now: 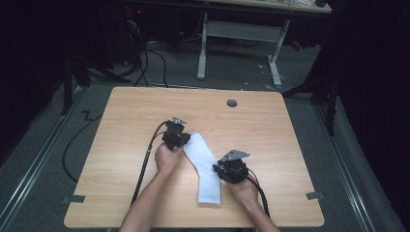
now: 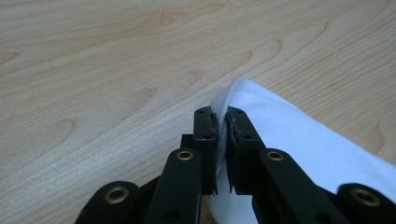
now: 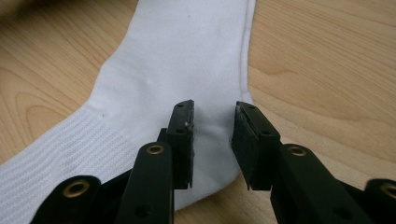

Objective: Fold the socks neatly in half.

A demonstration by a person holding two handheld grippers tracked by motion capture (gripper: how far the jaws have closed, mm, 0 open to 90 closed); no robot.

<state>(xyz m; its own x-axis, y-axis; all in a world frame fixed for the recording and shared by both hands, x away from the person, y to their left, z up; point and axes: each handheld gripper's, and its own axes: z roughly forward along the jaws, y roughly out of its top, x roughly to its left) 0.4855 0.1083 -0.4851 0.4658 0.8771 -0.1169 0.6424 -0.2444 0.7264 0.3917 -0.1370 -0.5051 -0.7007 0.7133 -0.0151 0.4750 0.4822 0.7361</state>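
On pale woodgrain table [image 1: 125, 145], white ribbed sock [image 1: 205, 166], left gripper [image 2: 222, 122] pinching its edge, right gripper [image 3: 214, 122] parted above it

Bright, evenly lit table [image 1: 130, 111]; dark surroundings; close views slightly soft.

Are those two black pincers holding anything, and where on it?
The left gripper pinches the white sock at its toe-end edge. The right gripper is open over the sock's heel, holding nothing.
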